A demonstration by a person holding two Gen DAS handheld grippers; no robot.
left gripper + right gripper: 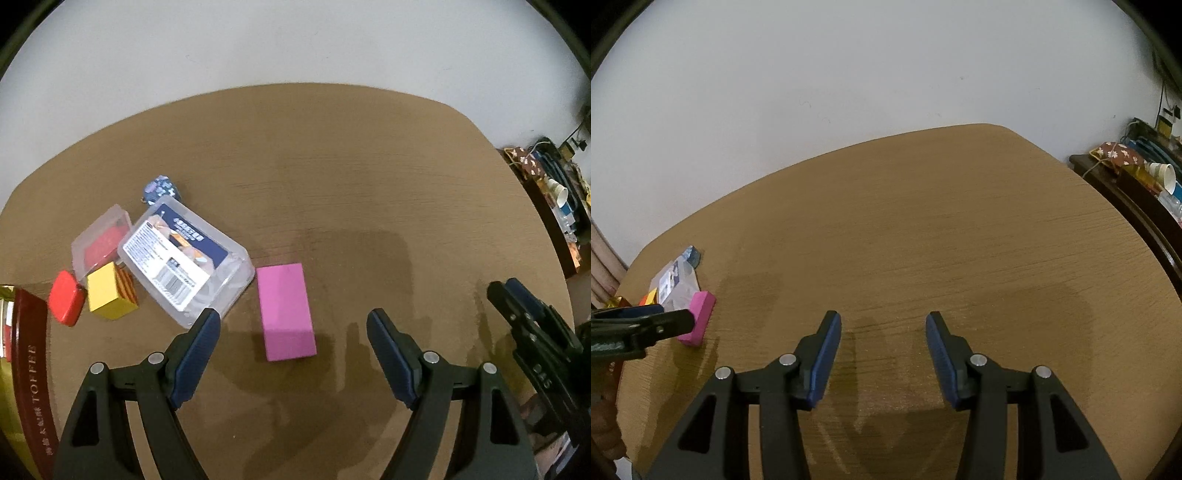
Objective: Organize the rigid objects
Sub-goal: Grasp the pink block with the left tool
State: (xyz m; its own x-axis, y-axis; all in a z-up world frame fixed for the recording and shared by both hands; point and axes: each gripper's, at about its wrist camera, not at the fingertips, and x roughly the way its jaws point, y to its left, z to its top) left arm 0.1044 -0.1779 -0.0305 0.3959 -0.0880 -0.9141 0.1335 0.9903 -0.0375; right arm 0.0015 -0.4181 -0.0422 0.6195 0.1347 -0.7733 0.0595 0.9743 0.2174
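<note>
Pink block [286, 310] lies flat on the bench [332, 166] between the left claw [291, 332] fingers, spread wide and empty. Closing off-centre could skid it into the clear box [184, 258]. Right claw [882, 350] is parted, empty.

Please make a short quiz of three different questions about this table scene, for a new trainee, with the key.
1. True or false: the pink block lies flat on the table, between the open fingers of the left gripper as its camera sees it.
2. What does the right gripper hold? A) a yellow box B) nothing C) a red tin
3. Fill in: the yellow box sits between the red tin and the clear ____.

Key: 1 true; 2 B; 3 box
</note>
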